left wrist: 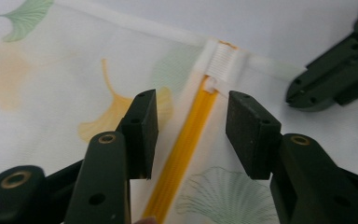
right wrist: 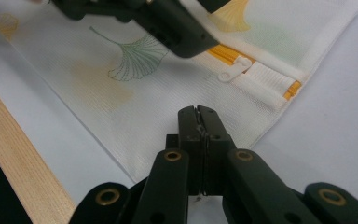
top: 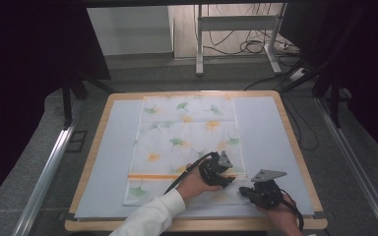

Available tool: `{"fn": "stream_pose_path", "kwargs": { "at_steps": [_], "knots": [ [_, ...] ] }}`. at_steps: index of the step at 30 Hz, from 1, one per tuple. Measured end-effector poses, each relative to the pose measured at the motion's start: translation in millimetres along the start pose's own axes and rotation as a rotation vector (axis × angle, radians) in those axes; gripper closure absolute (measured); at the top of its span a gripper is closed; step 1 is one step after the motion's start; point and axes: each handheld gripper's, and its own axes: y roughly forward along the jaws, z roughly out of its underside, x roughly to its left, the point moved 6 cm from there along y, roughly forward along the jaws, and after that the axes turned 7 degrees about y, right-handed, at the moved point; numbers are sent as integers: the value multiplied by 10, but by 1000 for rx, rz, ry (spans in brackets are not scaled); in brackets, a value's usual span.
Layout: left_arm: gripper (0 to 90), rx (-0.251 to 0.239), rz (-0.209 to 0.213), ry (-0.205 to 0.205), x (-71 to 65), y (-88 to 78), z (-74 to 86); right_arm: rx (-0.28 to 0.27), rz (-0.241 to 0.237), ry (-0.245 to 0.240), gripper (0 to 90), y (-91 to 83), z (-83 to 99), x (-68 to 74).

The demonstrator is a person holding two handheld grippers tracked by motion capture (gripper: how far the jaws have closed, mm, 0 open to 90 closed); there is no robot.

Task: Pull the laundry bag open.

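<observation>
High view. A white mesh bag (top: 184,147) printed with ginkgo leaves lies flat on a pale mat (top: 108,162) that covers the wooden table (top: 295,147). Its long axis runs from the near edge toward the far edge; an orange zipper (top: 152,176) crosses it side to side near the near end. The left gripper (top: 226,181) hovers over the zipper's right end, with the right gripper (top: 243,191) just beside it at the bag's near right corner.

Left gripper view. The zipper (left wrist: 186,144) runs away from the camera between the two pads (left wrist: 142,130), which stand partly apart and clear of it on either side. Its white slider (left wrist: 210,85) sits at the far end, just below a ribbed white end tab (left wrist: 221,60). The right gripper's tip (left wrist: 335,81) appears at the upper right.

Right gripper view. The right gripper (right wrist: 199,114) has its jaws pressed together over the bag's corner; whether fabric is pinched between them cannot be told. Here the slider's pull tab (right wrist: 233,70) is seen lying flat, with the left gripper (right wrist: 186,42) close above it, and the table's wooden rim (right wrist: 23,172) shows at the left.
</observation>
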Motion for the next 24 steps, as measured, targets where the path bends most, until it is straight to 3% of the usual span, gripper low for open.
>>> {"fn": "stream_pose_path", "kwargs": {
  "at_steps": [7, 17, 21, 24],
  "knots": [
    [546, 13, 3, 29, 6, 70, -46, 0, -1, -1, 885, -1, 0, -1],
    [526, 19, 42, 74, -83, 162, -110, 0, -1, 0, 884, -1, 1, 0],
    [536, 32, 29, 103, -121, 199, -158, 0, -3, 1, 884, 0, 1, 0],
    [598, 44, 9, 117, -120, 210, -183, 0, -5, 1, 884, 0, 1, -2]
  ]
}}
